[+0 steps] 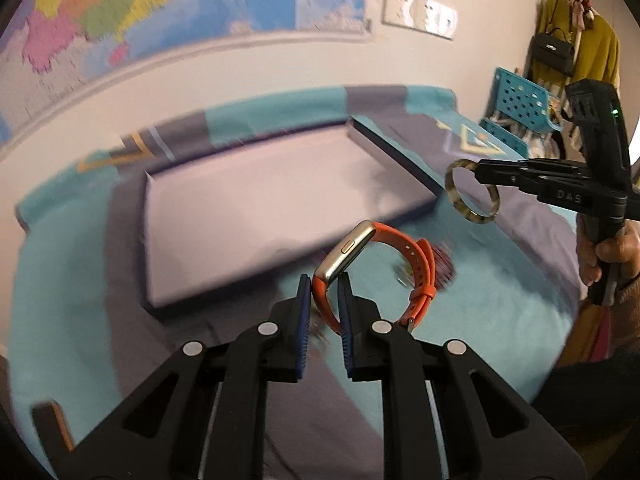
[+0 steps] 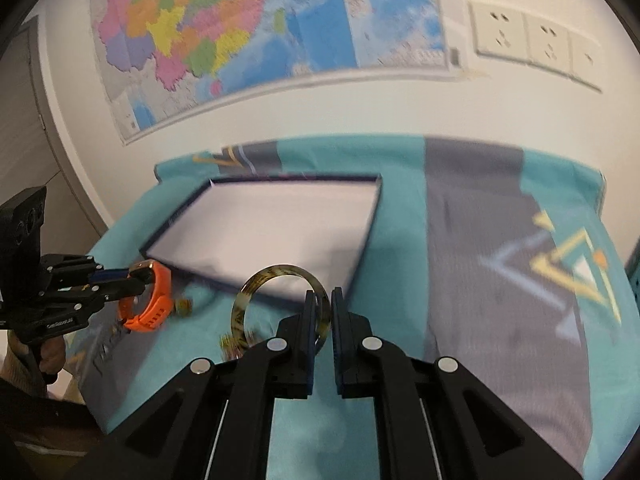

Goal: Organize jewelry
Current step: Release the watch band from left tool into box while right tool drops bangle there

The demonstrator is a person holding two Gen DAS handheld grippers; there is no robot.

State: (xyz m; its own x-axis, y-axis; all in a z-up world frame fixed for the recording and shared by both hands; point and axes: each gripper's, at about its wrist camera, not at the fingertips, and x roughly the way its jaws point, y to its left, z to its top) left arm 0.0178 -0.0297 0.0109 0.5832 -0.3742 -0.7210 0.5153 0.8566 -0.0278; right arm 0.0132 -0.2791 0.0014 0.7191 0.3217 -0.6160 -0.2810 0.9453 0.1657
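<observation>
The orange watch (image 1: 376, 268) is clamped by its strap in the left gripper (image 1: 325, 300), the mottled bangle (image 2: 280, 304) in the right gripper (image 2: 321, 312); both are held clear of the cloth, presumably for placing in the tray (image 2: 362, 240) just beyond.

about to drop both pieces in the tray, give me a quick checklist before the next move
1. left gripper shut on orange watch: ok
2. right gripper shut on tortoiseshell bangle: ok
3. Both pieces lifted off the cloth: ok
4. tray floor free for them: ok
5. Grippers apart from each other: ok
6. Small beads on the cloth identified: cannot tell, blurred
</observation>
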